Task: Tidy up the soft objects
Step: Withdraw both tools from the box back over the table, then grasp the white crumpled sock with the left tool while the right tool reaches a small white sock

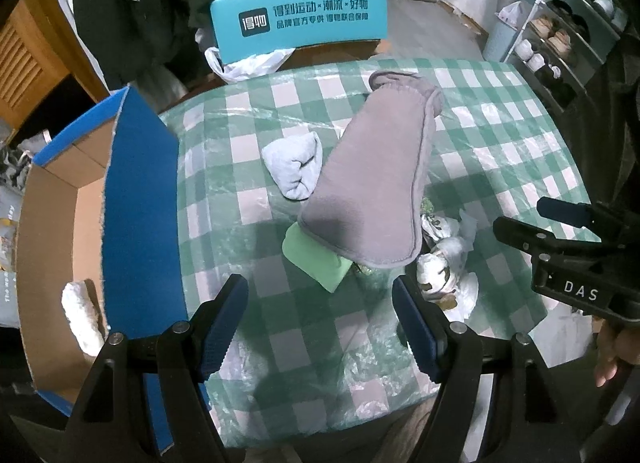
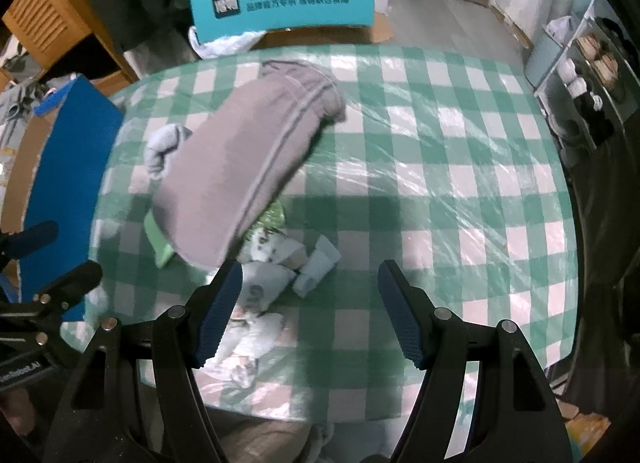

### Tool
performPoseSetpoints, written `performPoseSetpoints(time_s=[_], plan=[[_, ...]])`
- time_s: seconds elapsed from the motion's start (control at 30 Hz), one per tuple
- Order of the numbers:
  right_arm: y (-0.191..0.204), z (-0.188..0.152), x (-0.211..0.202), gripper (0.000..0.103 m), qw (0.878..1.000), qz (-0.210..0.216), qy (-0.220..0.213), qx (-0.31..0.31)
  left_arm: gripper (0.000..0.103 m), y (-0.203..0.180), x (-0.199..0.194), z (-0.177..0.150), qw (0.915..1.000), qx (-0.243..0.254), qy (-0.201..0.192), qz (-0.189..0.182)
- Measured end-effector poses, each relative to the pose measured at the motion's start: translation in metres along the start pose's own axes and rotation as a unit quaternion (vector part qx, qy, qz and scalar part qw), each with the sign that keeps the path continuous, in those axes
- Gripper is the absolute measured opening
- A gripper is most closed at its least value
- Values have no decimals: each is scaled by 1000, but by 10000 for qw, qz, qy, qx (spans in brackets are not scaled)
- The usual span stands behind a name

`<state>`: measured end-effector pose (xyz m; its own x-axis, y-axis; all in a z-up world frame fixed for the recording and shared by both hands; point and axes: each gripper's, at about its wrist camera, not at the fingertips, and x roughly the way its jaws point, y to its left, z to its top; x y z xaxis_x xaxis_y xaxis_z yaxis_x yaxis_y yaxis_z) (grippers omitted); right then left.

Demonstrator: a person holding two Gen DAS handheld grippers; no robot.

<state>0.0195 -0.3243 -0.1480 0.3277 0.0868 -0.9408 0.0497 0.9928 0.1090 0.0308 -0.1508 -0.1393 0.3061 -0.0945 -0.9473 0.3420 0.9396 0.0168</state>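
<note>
At nine o'clock we see the blue cardboard box (image 1: 140, 199) holding one white rolled cloth (image 1: 82, 317). On the checked table (image 1: 500, 151), the grey folded garment (image 1: 376, 179) overlaps a green cloth (image 1: 316, 263) and a pale sock bundle (image 1: 296, 167). Our left gripper (image 1: 320, 327) and right gripper (image 2: 310, 311) both gape, holding nothing.
</note>
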Motion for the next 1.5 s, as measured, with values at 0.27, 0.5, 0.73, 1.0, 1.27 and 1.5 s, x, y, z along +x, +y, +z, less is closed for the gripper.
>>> performPoseSetpoints(time_s=[0.27,0.5,0.73,1.0,1.27,1.5], plan=[[-14,-5,27,71,9994,-83,301,137,76,-6,22,0,9996,-40,241,-134],[-20,-8,46,71,9986,-15,480,234,76,-10,34,2,9993,-60,332,-149],[-15,-6,58,71,9982,15,574,177,76,-15,43,2,9990,-68,392,-199],[-7,-3,70,71,9980,12,636,49,76,-19,54,0,9985,-65,508,-202],[-10,-11,84,27,9960,241,862,-26,76,-26,53,2,9984,30,510,-229],[-21,-16,75,16,9967,271,765,-9,79,-38,53,1,9982,161,512,-254]])
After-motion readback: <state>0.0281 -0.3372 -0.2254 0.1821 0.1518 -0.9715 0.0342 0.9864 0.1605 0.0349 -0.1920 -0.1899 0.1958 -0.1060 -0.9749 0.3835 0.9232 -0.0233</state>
